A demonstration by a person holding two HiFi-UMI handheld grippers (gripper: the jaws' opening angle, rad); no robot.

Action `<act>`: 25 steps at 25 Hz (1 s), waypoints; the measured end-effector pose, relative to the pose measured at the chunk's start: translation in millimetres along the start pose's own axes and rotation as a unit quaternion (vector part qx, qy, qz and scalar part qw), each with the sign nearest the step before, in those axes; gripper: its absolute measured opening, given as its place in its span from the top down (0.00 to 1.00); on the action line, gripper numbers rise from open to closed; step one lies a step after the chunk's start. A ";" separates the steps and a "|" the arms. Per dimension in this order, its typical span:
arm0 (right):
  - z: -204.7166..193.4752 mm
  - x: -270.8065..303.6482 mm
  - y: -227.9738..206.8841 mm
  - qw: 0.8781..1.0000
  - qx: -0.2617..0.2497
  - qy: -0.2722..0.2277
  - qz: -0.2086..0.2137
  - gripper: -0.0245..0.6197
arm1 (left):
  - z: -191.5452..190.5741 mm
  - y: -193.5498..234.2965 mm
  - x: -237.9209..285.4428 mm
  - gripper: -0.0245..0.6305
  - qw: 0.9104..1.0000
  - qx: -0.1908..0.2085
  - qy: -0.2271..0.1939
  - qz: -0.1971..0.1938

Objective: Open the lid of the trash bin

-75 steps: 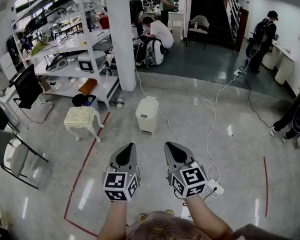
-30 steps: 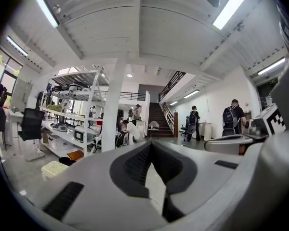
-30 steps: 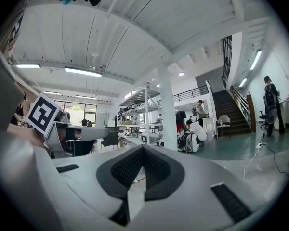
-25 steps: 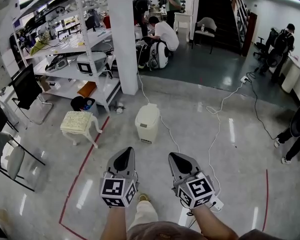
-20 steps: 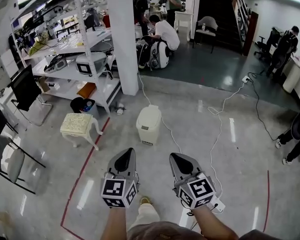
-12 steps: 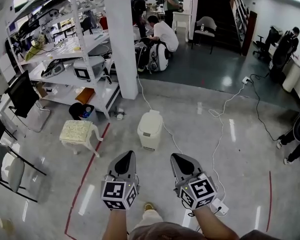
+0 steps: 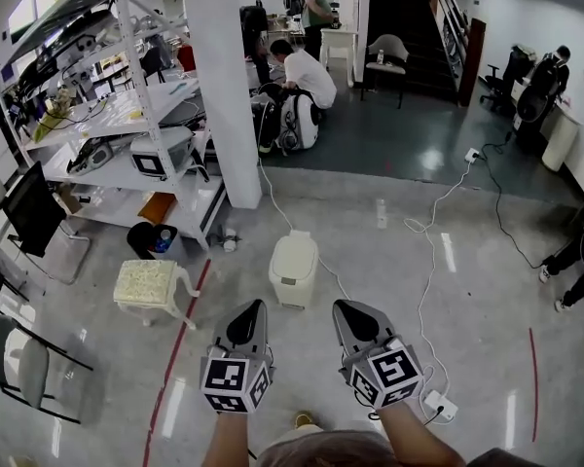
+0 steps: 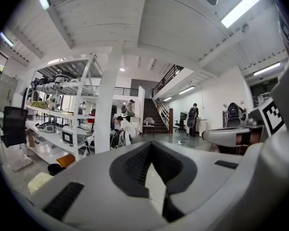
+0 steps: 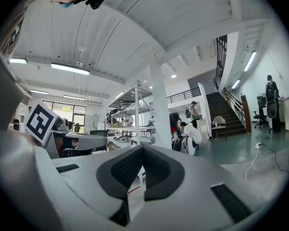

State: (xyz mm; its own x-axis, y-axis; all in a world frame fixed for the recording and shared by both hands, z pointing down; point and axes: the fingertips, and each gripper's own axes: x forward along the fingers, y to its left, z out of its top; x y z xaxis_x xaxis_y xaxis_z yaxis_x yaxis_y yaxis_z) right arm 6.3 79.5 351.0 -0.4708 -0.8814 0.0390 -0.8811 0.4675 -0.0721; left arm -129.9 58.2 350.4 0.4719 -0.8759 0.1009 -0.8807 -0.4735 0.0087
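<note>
At 12 o'clock on floor (image 7: 496, 300): trash bin (image 7: 294, 269), lid down, near but untouched. Left gripper (image 7: 250, 306), right gripper (image 7: 346, 306): jaws pressed together, empty. Risk: closed tips skid off smooth lid, or shove light bin over.

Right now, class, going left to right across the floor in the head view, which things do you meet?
chair -> cushioned stool -> trash bin -> power strip

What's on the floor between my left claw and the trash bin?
Nothing. The head view shows only bare glossy floor between the left claw and the trash bin.
</note>
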 end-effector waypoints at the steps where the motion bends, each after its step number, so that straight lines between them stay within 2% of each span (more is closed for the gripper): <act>1: 0.1 2.4 -1.3 1.000 0.000 -0.001 -0.003 0.92 | -0.5 1.5 3.1 0.96 1.000 0.001 0.000 -0.003; 9: 1.6 24.6 -16.6 1.000 0.003 0.002 -0.020 0.92 | -2.4 11.7 27.4 0.96 1.000 -0.001 0.007 -0.018; 25: 0.9 107.4 -75.7 1.000 0.009 0.005 -0.001 0.92 | -5.0 46.1 106.4 0.96 1.000 -0.009 0.012 0.002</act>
State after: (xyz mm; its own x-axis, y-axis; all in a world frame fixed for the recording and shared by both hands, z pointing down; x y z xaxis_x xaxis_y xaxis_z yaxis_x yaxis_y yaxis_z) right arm 22.5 -50.6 359.7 -0.4689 -0.8819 0.0485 -0.8814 0.4636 -0.0903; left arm -120.4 -56.3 366.5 0.4673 -0.8751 0.1255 -0.8834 -0.4679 0.0264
